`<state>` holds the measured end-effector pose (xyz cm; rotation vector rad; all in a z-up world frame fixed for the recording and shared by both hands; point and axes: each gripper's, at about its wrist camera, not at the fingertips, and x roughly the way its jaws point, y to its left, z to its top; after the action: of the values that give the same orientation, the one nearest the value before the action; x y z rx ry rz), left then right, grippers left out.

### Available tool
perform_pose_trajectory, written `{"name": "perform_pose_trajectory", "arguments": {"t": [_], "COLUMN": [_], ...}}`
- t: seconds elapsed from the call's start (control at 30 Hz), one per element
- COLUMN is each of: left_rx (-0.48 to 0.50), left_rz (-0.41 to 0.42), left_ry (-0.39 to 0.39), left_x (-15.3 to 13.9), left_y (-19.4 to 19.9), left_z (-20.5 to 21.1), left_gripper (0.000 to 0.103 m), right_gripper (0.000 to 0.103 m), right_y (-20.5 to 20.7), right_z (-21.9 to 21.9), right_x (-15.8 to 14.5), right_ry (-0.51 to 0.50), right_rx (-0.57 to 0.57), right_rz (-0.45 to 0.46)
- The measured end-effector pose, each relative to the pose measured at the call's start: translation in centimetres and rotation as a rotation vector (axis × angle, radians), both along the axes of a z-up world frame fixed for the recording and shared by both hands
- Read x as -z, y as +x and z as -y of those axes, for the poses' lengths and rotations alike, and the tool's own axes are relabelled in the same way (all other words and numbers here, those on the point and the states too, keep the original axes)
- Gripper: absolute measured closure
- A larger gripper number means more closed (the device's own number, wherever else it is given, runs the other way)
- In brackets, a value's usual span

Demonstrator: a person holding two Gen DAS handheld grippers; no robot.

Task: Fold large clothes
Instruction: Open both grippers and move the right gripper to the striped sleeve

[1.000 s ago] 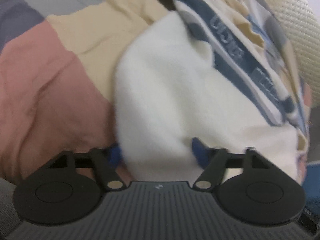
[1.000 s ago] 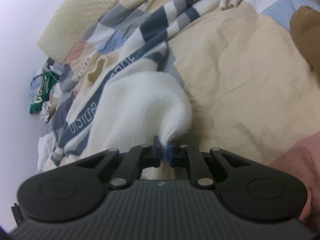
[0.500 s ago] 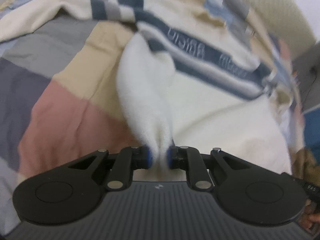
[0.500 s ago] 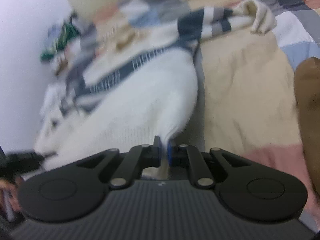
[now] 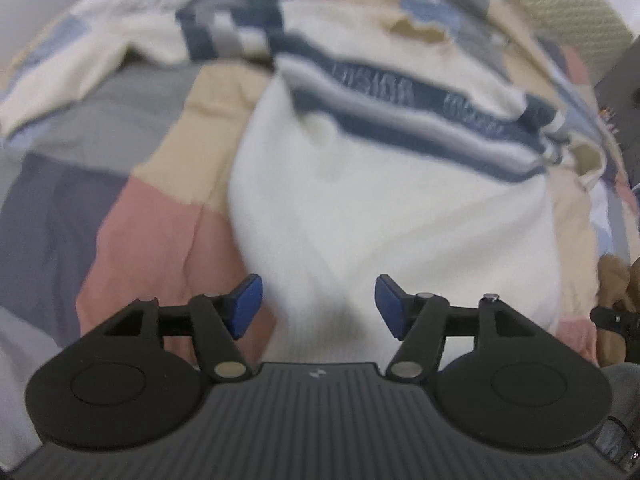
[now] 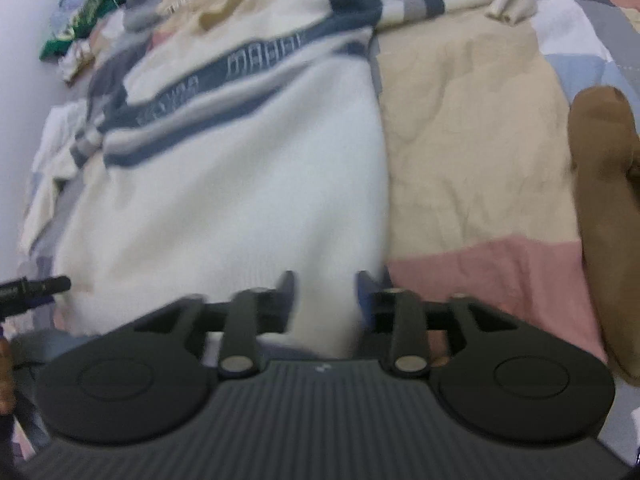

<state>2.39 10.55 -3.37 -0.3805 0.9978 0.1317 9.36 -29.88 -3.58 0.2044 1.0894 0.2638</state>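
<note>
A patchwork quilt (image 6: 460, 128) covers the bed — plain white wall (image 6: 20, 80) beside it.

Flat bedding open on both sides of the sweater; clutter at the far edge.

The cream sweater (image 6: 224, 184) fills the middle of the bed (image 6: 460, 128). Right of it, bare patchwork quilt lies free up to a brown cloth (image 6: 600, 184) at the right edge. Left of the sweater, the quilt is clear too. At the far left, small crumpled clothes (image 6: 80, 28) crowd the wall.
</note>
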Motion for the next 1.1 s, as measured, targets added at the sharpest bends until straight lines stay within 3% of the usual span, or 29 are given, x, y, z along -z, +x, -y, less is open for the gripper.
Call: {"name": "perform_pose_trajectory", "arguments": {"t": [0.1,0.2,0.33,0.47,0.67,0.83,0.97,1.1], "left_rx": [0.011,0.034,0.059,0.119,0.143,0.127,0.141,0.146], "left_rz": [0.086,0.142,0.217,0.273,0.229,0.144,0.138,0.121], "left_ry": [0.041,0.018,0.005,0.078,0.079,0.044,0.115,0.139], "left_x": [-1.7,-2.5,-1.8,-0.2,5.2,9.4,10.7,11.5], "left_y": [0.5,2.6,6.3,10.3,14.9,17.3,18.1,18.8], "left_z": [1.0,2.4,4.9,7.8,9.2,8.6,9.2,9.5], "left_gripper": [0.034,0.034,0.034,0.034,0.034,0.034,0.034,0.033], "right_gripper": [0.054,0.054,0.054,0.054,0.054,0.055,0.056,0.057], "right_y": [0.8,2.2,4.8,7.4,9.7,11.4,12.6,13.4], "right_z": [-0.5,-2.2,-4.4,-5.6,-6.8,-6.5,-7.0,-7.4], "right_x": [-1.4,-1.8,-0.7,1.0,4.7,7.1,8.0,9.9], "right_ry": [0.023,0.048,0.097,0.134,0.012,0.017,-0.041,-0.081], "right_rx": [-0.014,-0.022,0.004,0.049,0.030,0.022,0.017,-0.008], "right_rz": [0.080,0.144,0.191,0.213,0.294,0.274,0.271,0.233]}}
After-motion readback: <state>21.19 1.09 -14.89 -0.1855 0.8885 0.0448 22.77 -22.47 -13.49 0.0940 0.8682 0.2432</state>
